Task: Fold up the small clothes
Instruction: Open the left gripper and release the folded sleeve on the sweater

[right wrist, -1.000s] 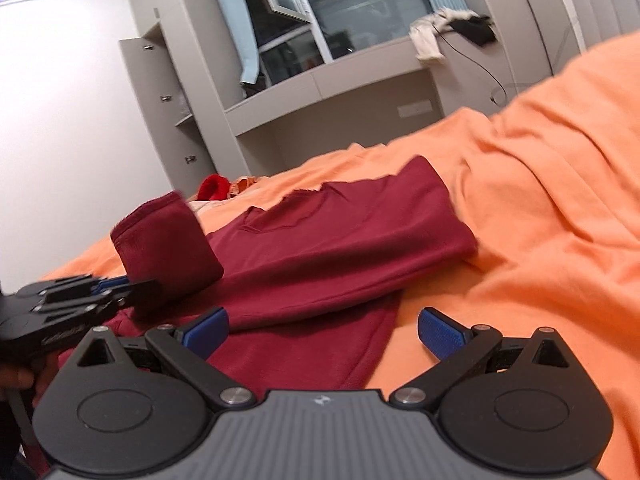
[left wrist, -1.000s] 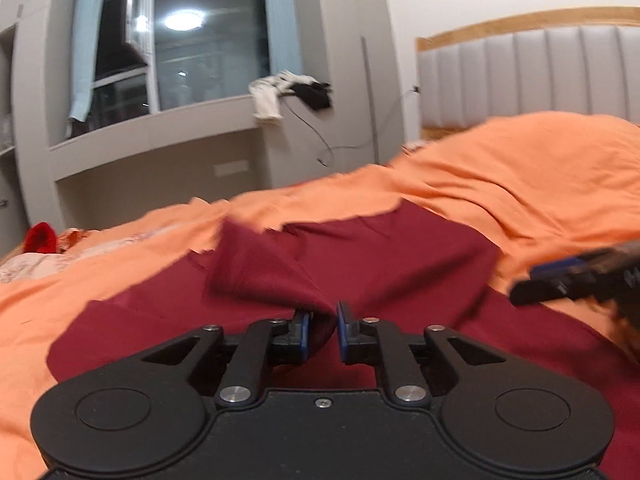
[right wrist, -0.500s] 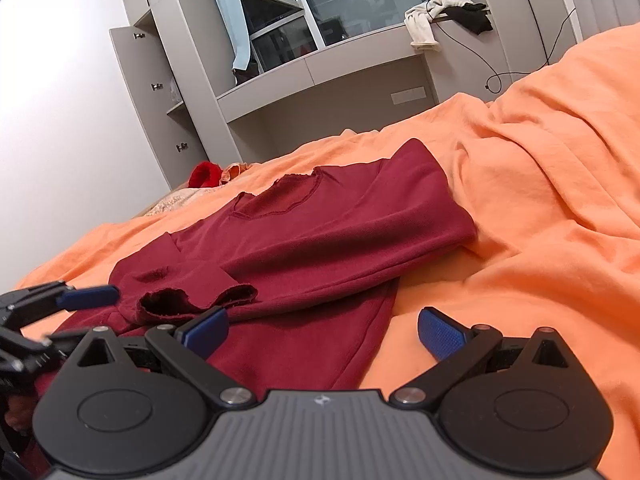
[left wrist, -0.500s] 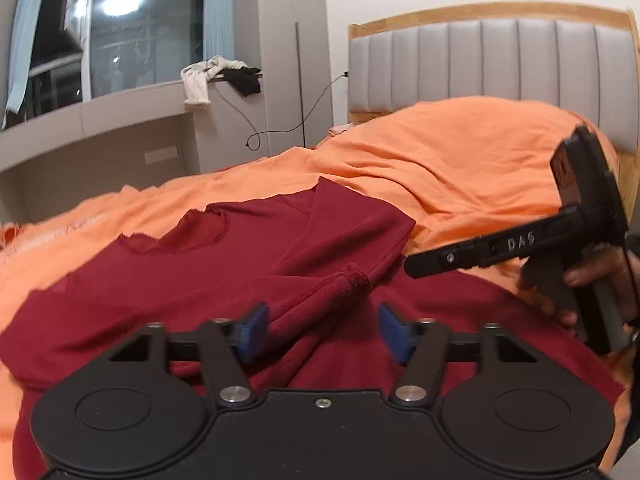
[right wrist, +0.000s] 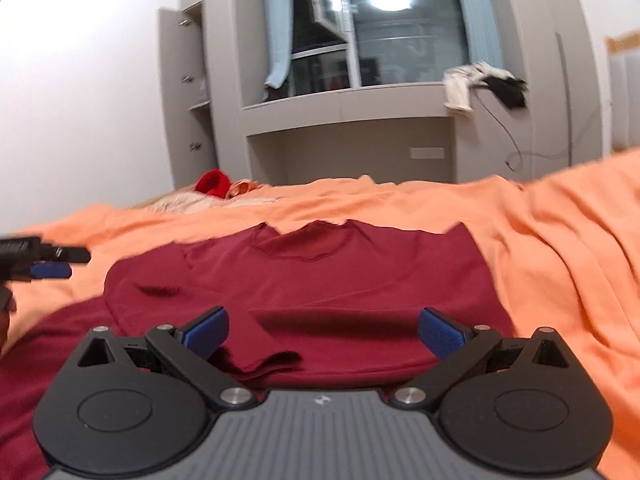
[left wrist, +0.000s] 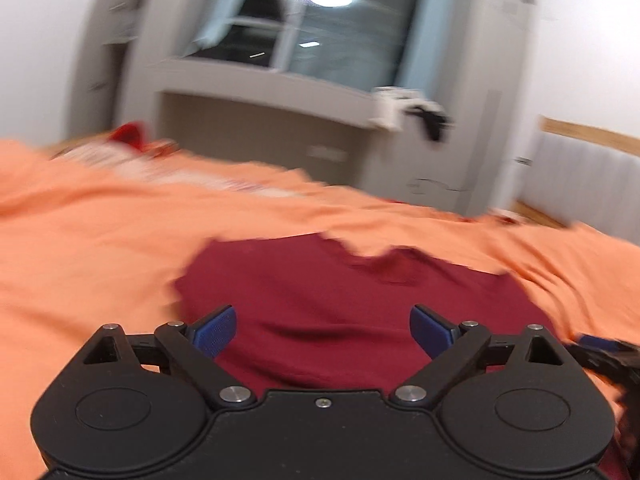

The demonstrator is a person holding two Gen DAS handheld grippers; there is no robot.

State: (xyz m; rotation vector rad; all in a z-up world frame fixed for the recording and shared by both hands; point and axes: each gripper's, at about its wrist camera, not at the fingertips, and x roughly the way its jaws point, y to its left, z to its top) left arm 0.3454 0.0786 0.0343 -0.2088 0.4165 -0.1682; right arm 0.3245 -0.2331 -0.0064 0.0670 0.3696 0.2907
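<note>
A dark red long-sleeved top [right wrist: 340, 280] lies flat on the orange bed cover [right wrist: 560, 248], neckline away from me, with a sleeve folded across its front [right wrist: 260, 344]. It also shows, blurred, in the left wrist view [left wrist: 340, 292]. My left gripper [left wrist: 323, 330] is open and empty just above the top's near left part. My right gripper [right wrist: 323, 330] is open and empty above the top's lower edge. The left gripper's tip [right wrist: 48, 264] shows at the left edge of the right wrist view.
An orange cover [left wrist: 80, 248] spreads over the whole bed. A red item [right wrist: 214, 182] lies at the far edge. A grey window ledge [right wrist: 348, 98] carries white and black clothes [right wrist: 480, 84]. A padded headboard [left wrist: 592, 188] stands at right.
The left gripper let go of the sleeve, opened wide and swung left. The sleeve now lies folded across the top. The right gripper stayed open and moved over the top's lower edge.
</note>
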